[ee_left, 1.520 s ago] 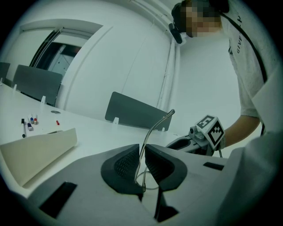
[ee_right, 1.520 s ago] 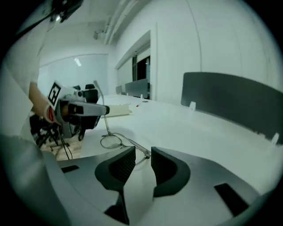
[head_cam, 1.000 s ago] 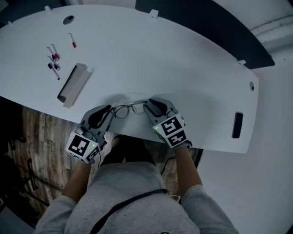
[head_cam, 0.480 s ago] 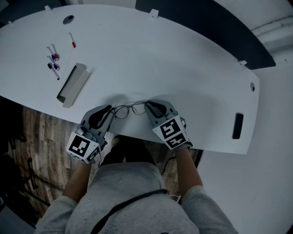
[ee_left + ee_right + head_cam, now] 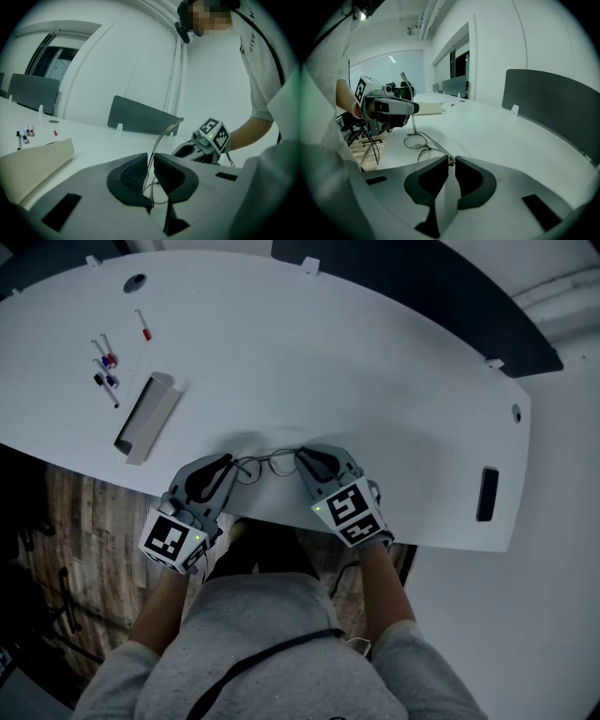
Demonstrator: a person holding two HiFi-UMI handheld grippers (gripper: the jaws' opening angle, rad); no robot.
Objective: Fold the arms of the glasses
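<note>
White table point(image 5: 375, 362), head view: glasses point(image 5: 267, 463) sit close to the near edge, straight between the left gripper point(image 5: 225, 465) and the right gripper point(image 5: 305, 457), long axis left-right, roughly along that edge. Far left are loose markers point(image 5: 105, 367), well apart, and a pale open tray point(image 5: 145, 415) nearer but clear of the glasses. There is a round hole point(image 5: 136, 282) far back, a black slot point(image 5: 487, 495) at right and a dark divider panel point(image 5: 422, 296) behind. Nothing lies between the grippers except the glasses

Left gripper view: the left gripper point(image 5: 151, 171) has its pads pinched on a thin temple arm point(image 5: 161, 138), which rises steeply from between them and curves over at the tip, while a lens rim shows low under the jaws. The right gripper point(image 5: 182, 151) is just beyond, with the tray point(image 5: 37, 164) and markers point(image 5: 26, 136) off left and the divider panel point(image 5: 140, 117) behind

Right gripper view: the right gripper point(image 5: 452, 173) has just been closing its jaws, and the pads are now nipped on the frame's corner at the hinge. The glasses point(image 5: 423, 145) stretch away from it toward the left gripper point(image 5: 410, 108), lenses low over the table point(image 5: 497, 136), and the temple arm point(image 5: 408, 89) stands near upright there
</note>
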